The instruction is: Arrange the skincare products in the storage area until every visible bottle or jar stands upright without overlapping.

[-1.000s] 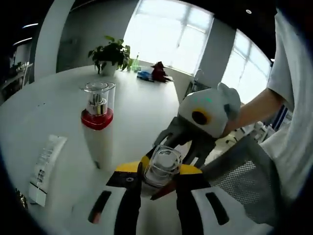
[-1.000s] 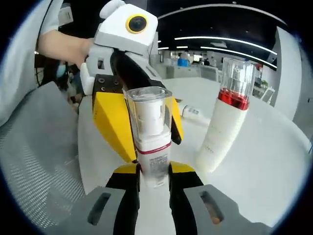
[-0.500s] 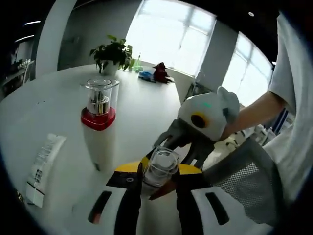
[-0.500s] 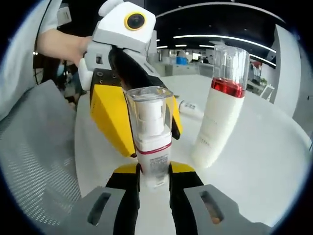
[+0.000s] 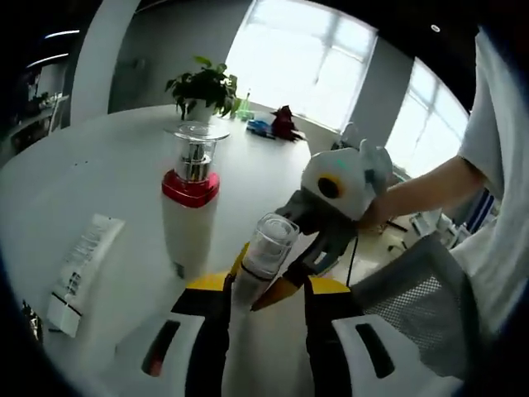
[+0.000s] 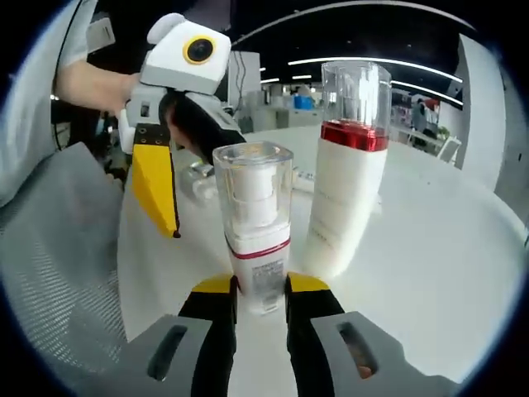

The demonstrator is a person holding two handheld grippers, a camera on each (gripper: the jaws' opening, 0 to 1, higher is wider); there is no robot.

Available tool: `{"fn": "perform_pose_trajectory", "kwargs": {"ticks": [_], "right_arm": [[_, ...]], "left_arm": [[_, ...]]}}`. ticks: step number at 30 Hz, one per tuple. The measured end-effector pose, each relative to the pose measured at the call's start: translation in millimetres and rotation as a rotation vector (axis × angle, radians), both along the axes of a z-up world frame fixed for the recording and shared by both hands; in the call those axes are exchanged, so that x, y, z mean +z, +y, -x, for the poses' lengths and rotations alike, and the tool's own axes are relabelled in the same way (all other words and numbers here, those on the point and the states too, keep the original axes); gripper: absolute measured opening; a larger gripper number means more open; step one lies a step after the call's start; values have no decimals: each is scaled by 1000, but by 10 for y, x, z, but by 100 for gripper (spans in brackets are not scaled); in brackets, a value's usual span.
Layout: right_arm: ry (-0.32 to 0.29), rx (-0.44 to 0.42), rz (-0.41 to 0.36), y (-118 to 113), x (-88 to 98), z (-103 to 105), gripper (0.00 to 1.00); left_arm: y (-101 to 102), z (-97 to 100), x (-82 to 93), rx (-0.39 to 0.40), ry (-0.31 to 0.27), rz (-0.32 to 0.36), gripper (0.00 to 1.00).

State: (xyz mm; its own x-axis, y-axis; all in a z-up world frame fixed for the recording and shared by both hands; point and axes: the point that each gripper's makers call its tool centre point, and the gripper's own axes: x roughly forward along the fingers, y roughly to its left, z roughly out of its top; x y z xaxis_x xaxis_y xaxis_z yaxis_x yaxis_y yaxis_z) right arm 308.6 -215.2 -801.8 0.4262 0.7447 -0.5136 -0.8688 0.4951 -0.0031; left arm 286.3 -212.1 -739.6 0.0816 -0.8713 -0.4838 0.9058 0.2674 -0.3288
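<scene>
A small pump bottle (image 6: 256,240) with a clear cap and a red band stands upright, my right gripper (image 6: 260,288) shut on its base. In the left gripper view the same small bottle (image 5: 263,248) leans toward the camera. Just beside it stands a tall white bottle (image 6: 343,190) (image 5: 190,219) with a red collar and clear cap, upright on the white table (image 6: 446,248). My left gripper (image 5: 269,288) is open and holds nothing. In the right gripper view it hangs left of the small bottle, apart from it, and one of its yellow fingers (image 6: 155,186) points down.
A white tube (image 5: 78,273) lies flat on the table to the left. A potted plant (image 5: 205,87) and small items (image 5: 277,124) sit at the far edge. A grey mesh chair (image 5: 413,306) (image 6: 58,248) stands beside the table. A person's arm (image 5: 430,186) reaches in.
My left gripper has drawn back from the small bottle, which it flanked before. The right gripper has brought the small bottle closer to the tall white one.
</scene>
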Motion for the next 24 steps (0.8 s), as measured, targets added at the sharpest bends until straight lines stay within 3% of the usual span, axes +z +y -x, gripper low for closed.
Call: {"fn": "perform_pose_trajectory", "kwargs": {"ticks": [14, 24], "right_arm": [[22, 26, 27, -16, -48, -73, 22], [45, -84, 37, -183, 31, -41, 25]], "left_arm": [[-103, 50, -71, -16, 22, -4, 29], [-56, 2, -155, 1, 16, -36, 29]]}}
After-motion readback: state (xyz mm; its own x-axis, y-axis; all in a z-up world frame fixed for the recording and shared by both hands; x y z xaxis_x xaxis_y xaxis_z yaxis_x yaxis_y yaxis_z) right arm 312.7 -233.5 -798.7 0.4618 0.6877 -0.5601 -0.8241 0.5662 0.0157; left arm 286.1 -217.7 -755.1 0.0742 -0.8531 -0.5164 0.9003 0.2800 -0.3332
